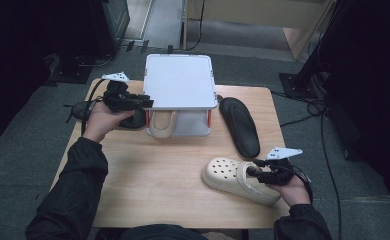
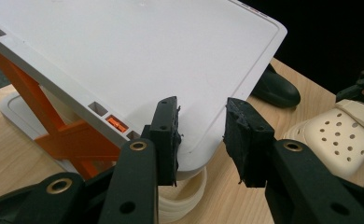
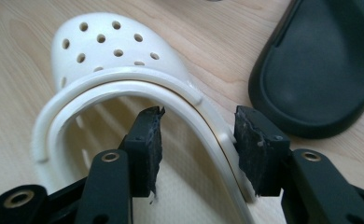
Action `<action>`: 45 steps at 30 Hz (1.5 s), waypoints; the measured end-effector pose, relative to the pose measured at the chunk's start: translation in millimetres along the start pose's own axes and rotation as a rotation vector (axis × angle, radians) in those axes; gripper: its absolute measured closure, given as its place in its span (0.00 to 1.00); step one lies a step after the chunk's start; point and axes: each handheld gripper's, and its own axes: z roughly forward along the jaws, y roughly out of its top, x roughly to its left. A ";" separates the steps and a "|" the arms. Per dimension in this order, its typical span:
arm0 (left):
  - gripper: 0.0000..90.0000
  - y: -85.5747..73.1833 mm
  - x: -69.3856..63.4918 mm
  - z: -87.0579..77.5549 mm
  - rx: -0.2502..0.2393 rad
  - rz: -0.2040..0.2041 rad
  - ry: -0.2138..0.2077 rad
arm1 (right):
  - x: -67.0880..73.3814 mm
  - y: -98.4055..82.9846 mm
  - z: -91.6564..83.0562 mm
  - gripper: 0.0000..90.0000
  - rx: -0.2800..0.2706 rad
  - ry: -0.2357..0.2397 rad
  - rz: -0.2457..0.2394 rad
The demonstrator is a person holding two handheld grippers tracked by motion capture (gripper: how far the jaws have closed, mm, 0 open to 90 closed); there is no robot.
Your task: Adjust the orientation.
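I see my right gripper (image 3: 196, 144) with its jaws apart, one inside and one outside the side wall of the cream clog (image 3: 119, 79), which lies on the wooden table (image 1: 153, 170) near the front edge. My left gripper (image 2: 201, 137) is released too, at the corner of the white shoe rack (image 2: 138, 60). A black slipper (image 1: 239, 125) lies right of the rack.
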 end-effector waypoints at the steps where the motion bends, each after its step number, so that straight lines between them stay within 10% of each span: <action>1: 0.73 0.0 0.1 0.1 -0.001 -0.001 0.000 | 0.2 1.1 3.3 0.58 0.002 0.007 0.006; 19: 0.73 -0.4 1.2 0.7 -0.010 -0.002 0.002 | -0.1 12.2 21.6 0.81 -0.001 0.087 -0.090; 45: 0.72 -0.8 1.0 0.7 -0.011 0.000 0.003 | 35.2 83.5 81.8 0.82 -0.024 -0.034 -0.041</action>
